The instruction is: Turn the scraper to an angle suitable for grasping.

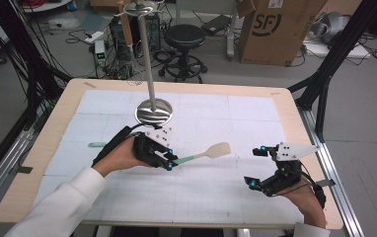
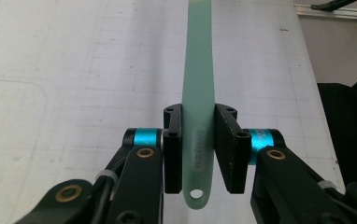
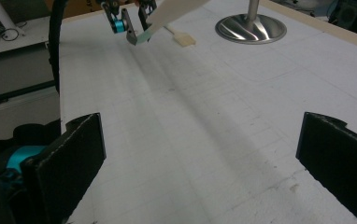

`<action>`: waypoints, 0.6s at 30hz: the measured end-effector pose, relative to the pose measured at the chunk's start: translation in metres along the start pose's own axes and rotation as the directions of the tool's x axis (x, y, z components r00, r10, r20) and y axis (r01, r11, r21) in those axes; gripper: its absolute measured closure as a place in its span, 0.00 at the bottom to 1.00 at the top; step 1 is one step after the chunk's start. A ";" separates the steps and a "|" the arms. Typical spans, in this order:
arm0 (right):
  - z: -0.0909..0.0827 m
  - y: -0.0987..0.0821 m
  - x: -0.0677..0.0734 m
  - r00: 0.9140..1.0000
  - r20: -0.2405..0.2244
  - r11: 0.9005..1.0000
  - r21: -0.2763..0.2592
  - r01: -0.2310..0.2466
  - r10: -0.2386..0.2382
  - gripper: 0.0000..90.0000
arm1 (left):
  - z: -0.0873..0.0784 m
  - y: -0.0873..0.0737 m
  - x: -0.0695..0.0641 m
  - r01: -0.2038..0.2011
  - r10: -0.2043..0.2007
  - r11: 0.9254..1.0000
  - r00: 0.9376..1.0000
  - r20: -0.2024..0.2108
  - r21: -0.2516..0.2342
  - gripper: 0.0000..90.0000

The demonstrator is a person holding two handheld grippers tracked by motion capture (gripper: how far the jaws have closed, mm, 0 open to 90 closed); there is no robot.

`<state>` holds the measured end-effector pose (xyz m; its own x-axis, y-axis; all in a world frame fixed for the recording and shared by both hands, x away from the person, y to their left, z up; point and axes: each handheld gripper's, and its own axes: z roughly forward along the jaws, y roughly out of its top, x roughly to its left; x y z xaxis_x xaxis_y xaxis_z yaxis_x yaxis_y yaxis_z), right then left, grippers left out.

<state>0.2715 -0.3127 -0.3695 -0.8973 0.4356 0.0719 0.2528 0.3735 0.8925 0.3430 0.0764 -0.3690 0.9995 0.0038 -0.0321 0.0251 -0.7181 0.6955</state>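
A: Entry on progress. The spatula [image 1: 204,155] is seen clenched by its pale green handle in the left claw [image 1: 171,160]; in the left gripper view both pads are pressed on the handle [image 2: 198,116], just above its hanging hole. Pick-up is judged done. The spatula looks carried just above the worktop [image 1: 186,197], though lift cannot be confirmed from the high view.

B: And what is left?

A: Judged: transfer to the steel stand [image 1: 153,111], at about 12 o'clock from the left claw, if hanging is intended. A second utensil [image 1: 97,144] lies at 9 o'clock, untouched.

B: Orientation of the held piece?

A: Long axis is near level, running roughly 9 to 3 o'clock, tilted slightly toward 2. The cream blade points to 3 o'clock, the hole end to 9.

B: Right claw [image 1: 258,168]?

A: Released; jaws are held wide apart with nothing between them, at 3 o'clock from the blade, well apart.
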 end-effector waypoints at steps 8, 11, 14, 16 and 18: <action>0.000 -0.001 -0.001 1.000 0.003 1.000 0.000 -0.002 0.002 0.00 | 0.034 -0.002 0.000 -0.016 0.015 1.000 0.999 0.034 0.007 0.82; 0.000 -0.001 -0.001 1.000 0.003 1.000 0.000 -0.003 0.003 0.00 | 0.044 -0.003 0.001 -0.014 0.014 1.000 0.999 0.043 0.007 0.82; -0.001 -0.001 -0.001 1.000 0.005 1.000 -0.002 -0.005 0.005 0.00 | 0.052 -0.004 0.000 -0.019 0.018 1.000 0.999 0.051 0.018 0.82; -0.001 -0.001 -0.001 1.000 0.004 1.000 -0.004 -0.006 0.006 0.00 | 0.056 -0.004 0.000 -0.028 0.028 1.000 0.998 0.053 0.014 0.82; 0.000 -0.002 -0.001 1.000 0.001 1.000 -0.002 -0.009 0.009 0.00 | 0.061 -0.006 0.001 -0.014 0.013 1.000 0.998 0.056 0.005 0.82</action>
<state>0.2720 -0.3141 -0.3708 -0.8944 0.4402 0.0796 0.2605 0.3679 0.8926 0.3426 0.0380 -0.4168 0.9970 -0.0451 -0.0633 0.0112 -0.7218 0.6920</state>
